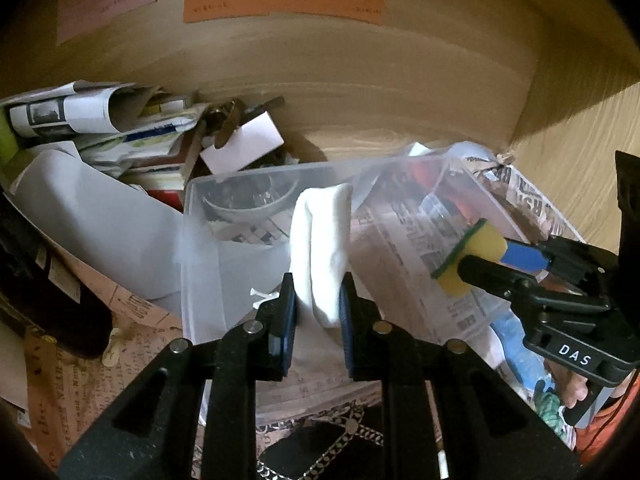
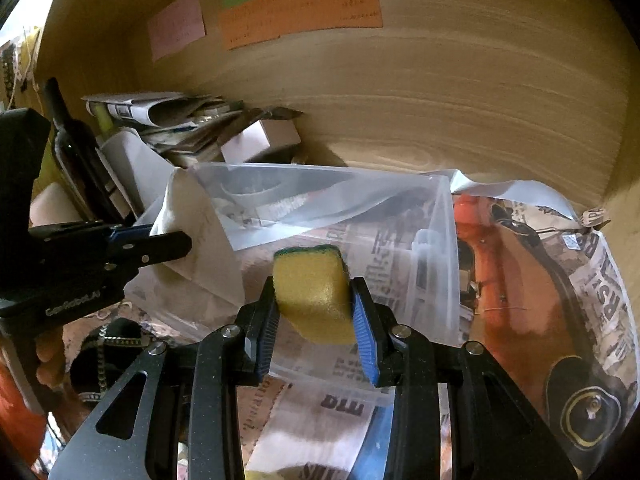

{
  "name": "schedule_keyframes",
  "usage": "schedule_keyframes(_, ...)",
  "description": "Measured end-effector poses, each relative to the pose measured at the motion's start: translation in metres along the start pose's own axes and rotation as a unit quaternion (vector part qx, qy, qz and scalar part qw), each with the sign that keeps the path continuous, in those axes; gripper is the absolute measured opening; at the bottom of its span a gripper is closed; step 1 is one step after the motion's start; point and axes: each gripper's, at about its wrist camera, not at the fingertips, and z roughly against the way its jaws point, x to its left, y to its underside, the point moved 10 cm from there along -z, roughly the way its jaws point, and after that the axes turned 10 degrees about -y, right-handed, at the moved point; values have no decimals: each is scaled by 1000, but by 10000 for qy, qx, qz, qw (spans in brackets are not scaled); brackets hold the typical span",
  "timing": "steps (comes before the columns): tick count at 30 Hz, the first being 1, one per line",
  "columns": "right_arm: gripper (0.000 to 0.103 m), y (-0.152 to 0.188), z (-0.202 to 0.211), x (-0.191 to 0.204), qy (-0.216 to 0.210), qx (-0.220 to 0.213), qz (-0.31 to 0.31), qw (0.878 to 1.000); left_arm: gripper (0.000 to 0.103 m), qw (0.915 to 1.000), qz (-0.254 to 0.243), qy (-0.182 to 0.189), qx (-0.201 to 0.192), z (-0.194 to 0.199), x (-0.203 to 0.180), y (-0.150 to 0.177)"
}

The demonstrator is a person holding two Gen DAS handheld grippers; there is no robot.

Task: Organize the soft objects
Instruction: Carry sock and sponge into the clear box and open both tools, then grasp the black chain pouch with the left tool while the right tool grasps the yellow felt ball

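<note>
My left gripper (image 1: 318, 300) is shut on a folded white cloth (image 1: 322, 240) and holds it over the near-left part of a clear plastic bin (image 1: 192, 200). In the right wrist view the left gripper (image 2: 176, 246) and its cloth (image 2: 200, 248) show at the left. My right gripper (image 2: 314, 312) is shut on a yellow sponge with a green scouring side (image 2: 312, 292), held above the bin (image 2: 448, 240). In the left wrist view the right gripper (image 1: 476, 258) and sponge (image 1: 470, 254) hang over the bin's right side.
The bin sits in a wooden cabinet on newspaper (image 2: 600, 280). A pile of papers and a white box (image 1: 244, 144) lies behind it at the left. A dark bottle (image 2: 76, 152) stands at the left. Coloured notes (image 2: 300, 12) are stuck on the back wall. A chain-strapped black item (image 1: 320, 452) lies in front.
</note>
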Motion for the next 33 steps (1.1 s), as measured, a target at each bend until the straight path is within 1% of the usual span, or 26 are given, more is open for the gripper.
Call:
schedule_keyframes(1,35,1,0,0,-20,17,-16,10000,28,10000,11,5,14,1,0,1)
schedule_keyframes(3,44,0,1,0,-25,14,-48,10000,46,10000,60,-4,-26,4,4,0)
schedule_keyframes(5,57,-1,5,-1,16,-66,-49,10000,55,9998,109,-44,-146,10,7,-1)
schedule_keyframes(6,60,-3,7,-1,44,-118,-43,9999,59,9997,124,-51,-198,14,9,-1)
schedule_keyframes(9,72,-8,16,0,68,-289,-80,9995,68,9993,194,-15,-323,27,13,-3)
schedule_keyframes(10,78,-9,20,0,71,-362,-98,9993,68,9991,221,6,-364,32,14,-4)
schedule_keyframes(11,81,-11,25,1,73,-443,-99,9989,68,9989,243,24,-399,36,15,-5)
schedule_keyframes(13,82,-15,35,5,104,-570,-52,9983,70,9984,292,48,-488,45,17,-8)
schedule_keyframes(15,83,-17,44,9,97,-658,-6,9978,82,9974,350,1,-634,56,20,-10)
schedule_keyframes(17,85,-19,53,13,56,-757,10,9971,84,9961,360,-28,-804,69,23,-11)
schedule_keyframes(20,87,-20,69,21,17,-934,44,9956,92,9943,333,-89,-1005,87,26,-9)
schedule_keyframes(22,87,-18,77,26,-20,-1017,82,9948,93,9932,304,-171,-1114,97,28,-6)
schedule_keyframes(24,87,-14,85,30,-51,-1063,108,9943,101,9922,232,-269,-1195,106,29,-1)
schedule_keyframes(25,88,-12,88,32,-54,-1069,124,9942,102,9916,209,-321,-1237,110,29,3)
schedule_keyframes(29,88,5,94,34,-17,-1014,136,9947,102,9924,45,-472,-1137,112,27,23)
schedule_keyframes(33,88,29,90,35,-35,-792,56,9968,102,9949,-12,-527,-861,101,26,46)
